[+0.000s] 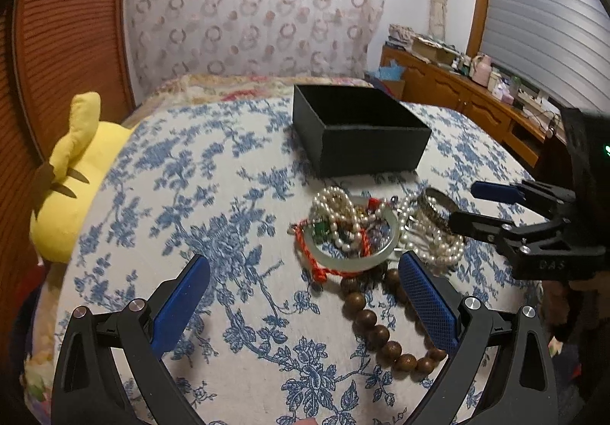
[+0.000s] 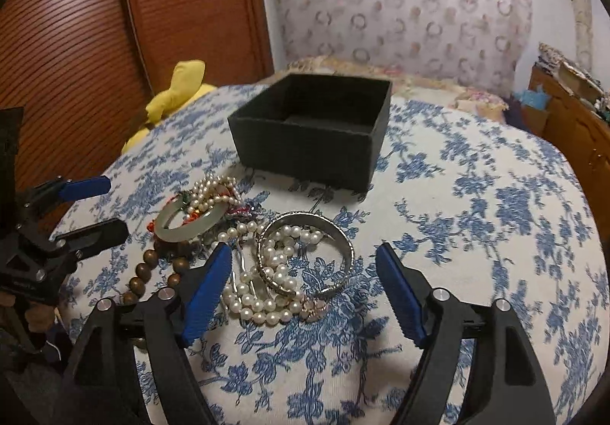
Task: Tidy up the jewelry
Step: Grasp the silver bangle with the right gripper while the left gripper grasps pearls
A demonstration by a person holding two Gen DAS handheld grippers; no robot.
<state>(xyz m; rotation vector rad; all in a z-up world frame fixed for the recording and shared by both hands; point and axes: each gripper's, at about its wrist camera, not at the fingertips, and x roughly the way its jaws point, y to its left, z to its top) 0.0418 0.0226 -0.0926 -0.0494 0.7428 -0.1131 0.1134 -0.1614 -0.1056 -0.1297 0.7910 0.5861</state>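
Two grippers hang over a tangle of jewelry on the blue-flowered bedspread (image 1: 213, 165): the left gripper (image 1: 305, 305) and the right gripper (image 2: 305, 291) both stand released, nothing between their blue ribbed pads, probably spread to take one piece each. Smooth pale jade bangle (image 1: 354, 261), round brown wooden beads (image 1: 375, 329), knobbly pearl strands (image 2: 263, 303) and an engraved silver bangle (image 2: 305, 253) lie heaped and touching. Just behind the heap, the square matte black box (image 2: 305, 143) sits open, apparently empty and ready to receive them.
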